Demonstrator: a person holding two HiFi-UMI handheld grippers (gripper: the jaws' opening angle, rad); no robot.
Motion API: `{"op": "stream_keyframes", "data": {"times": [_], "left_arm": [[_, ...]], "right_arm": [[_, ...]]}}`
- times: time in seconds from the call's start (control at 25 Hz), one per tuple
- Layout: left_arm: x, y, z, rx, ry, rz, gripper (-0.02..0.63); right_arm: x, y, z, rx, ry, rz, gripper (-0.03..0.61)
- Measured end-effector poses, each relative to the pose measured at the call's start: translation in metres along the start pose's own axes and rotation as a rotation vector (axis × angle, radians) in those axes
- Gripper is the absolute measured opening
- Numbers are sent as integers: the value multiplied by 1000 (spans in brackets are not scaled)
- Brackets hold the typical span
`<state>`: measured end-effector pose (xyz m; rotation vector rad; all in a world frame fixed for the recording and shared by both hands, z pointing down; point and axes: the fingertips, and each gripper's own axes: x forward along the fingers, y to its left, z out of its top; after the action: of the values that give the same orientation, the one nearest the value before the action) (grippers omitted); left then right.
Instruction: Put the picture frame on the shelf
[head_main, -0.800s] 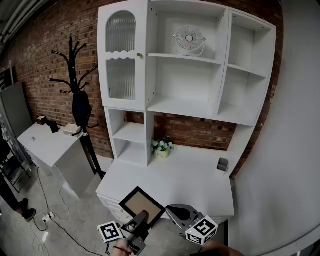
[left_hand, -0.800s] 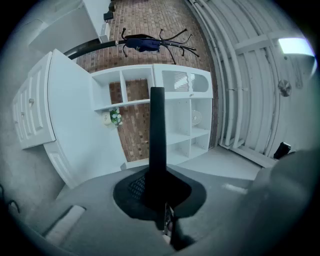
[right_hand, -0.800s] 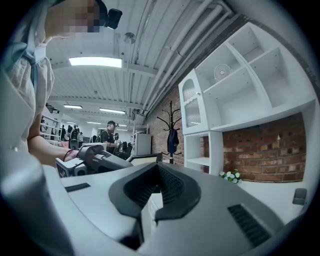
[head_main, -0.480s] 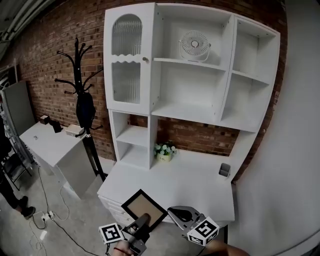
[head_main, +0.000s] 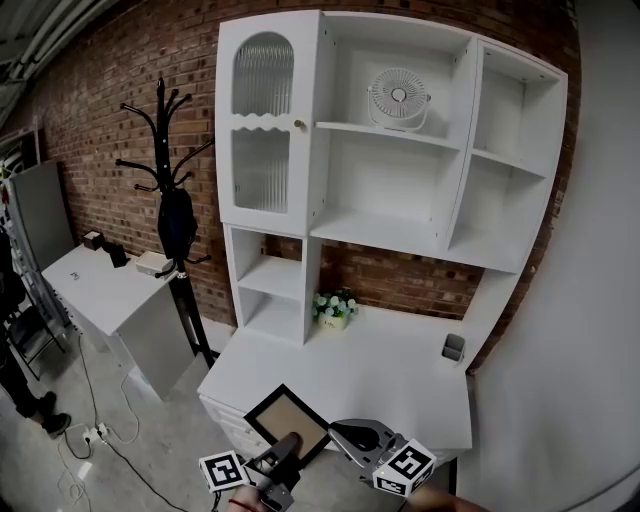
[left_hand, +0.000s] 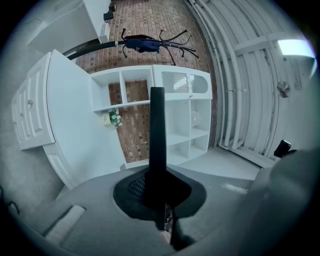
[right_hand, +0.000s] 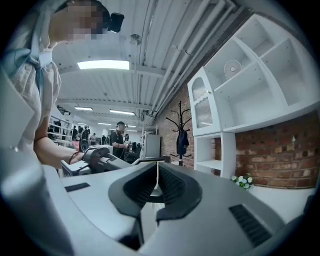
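A black picture frame (head_main: 288, 420) with a tan inside hangs in front of the white desk's near edge. My left gripper (head_main: 283, 450) is shut on its lower corner. In the left gripper view the frame (left_hand: 157, 130) shows edge-on as a dark bar rising from the shut jaws of that gripper (left_hand: 159, 192). My right gripper (head_main: 352, 437) hovers just right of the frame, shut and empty. In its own view the right gripper (right_hand: 157, 177) has its jaws together with nothing between them. The tall white shelf unit (head_main: 385, 225) stands on the desk ahead, its cubbies mostly bare.
A white fan (head_main: 398, 97) sits on an upper shelf, a small flower pot (head_main: 333, 305) and a grey holder (head_main: 453, 346) on the desk top (head_main: 370, 360). A black coat rack (head_main: 175, 215) and a white side table (head_main: 100, 290) stand at the left.
The view has shifted, so the shelf unit sits further right and lower in the picture. Both grippers sit slightly lower, and the frame stays in the left gripper.
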<state>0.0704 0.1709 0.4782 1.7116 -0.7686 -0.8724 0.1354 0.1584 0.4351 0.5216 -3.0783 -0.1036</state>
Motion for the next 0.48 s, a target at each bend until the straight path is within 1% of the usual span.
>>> {"op": "stream_keyframes", "data": {"times": [0.2, 0.4, 0.48], "left_arm": [[-1, -1, 8, 2, 0, -5, 18], [-7, 0, 23, 9, -1, 7, 18], [-8, 1, 29, 10, 5, 9, 18]], "right_arm": [[7, -4, -3, 12, 11, -35, 17], [15, -17, 5, 36, 2, -73, 17], [20, -19, 8, 30, 3, -83, 18]]}}
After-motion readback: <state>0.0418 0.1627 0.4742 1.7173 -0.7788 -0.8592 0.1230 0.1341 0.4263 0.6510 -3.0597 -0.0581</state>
